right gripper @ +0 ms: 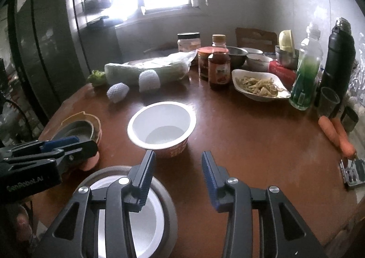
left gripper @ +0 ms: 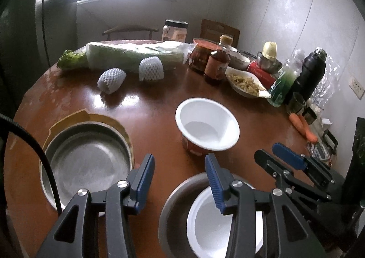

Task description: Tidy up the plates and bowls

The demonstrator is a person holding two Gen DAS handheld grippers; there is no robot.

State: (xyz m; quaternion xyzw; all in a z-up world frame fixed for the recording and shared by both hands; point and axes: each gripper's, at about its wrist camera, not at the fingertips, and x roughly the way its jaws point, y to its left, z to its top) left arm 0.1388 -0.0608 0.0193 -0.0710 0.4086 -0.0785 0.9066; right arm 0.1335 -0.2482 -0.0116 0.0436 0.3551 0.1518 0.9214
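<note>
A white paper bowl (left gripper: 206, 124) (right gripper: 162, 125) with a red outside stands upright mid-table, just beyond both grippers. Below it, a grey metal plate (left gripper: 173, 207) (right gripper: 167, 210) holds a second white bowl (left gripper: 205, 223) (right gripper: 146, 223). My left gripper (left gripper: 179, 162) is open above that plate's far rim, with nothing between its blue pads. My right gripper (right gripper: 178, 157) is open too and holds nothing; its left finger hangs over the plated bowl. At the left, metal dishes (left gripper: 89, 162) (right gripper: 79, 131) are stacked on a yellow plate (left gripper: 95, 117). Each gripper shows in the other's view: right gripper (left gripper: 268, 150), left gripper (right gripper: 91, 143).
Along the back of the brown round table (left gripper: 148, 102) lie a wrapped cabbage (left gripper: 134, 56), two foam fruit nets (left gripper: 111, 80), jars, a sauce bottle (left gripper: 217, 61) and a dish of food (right gripper: 257, 85). A green bottle (right gripper: 305, 75), black flask (right gripper: 337, 61) and carrots (right gripper: 337, 132) crowd the right edge.
</note>
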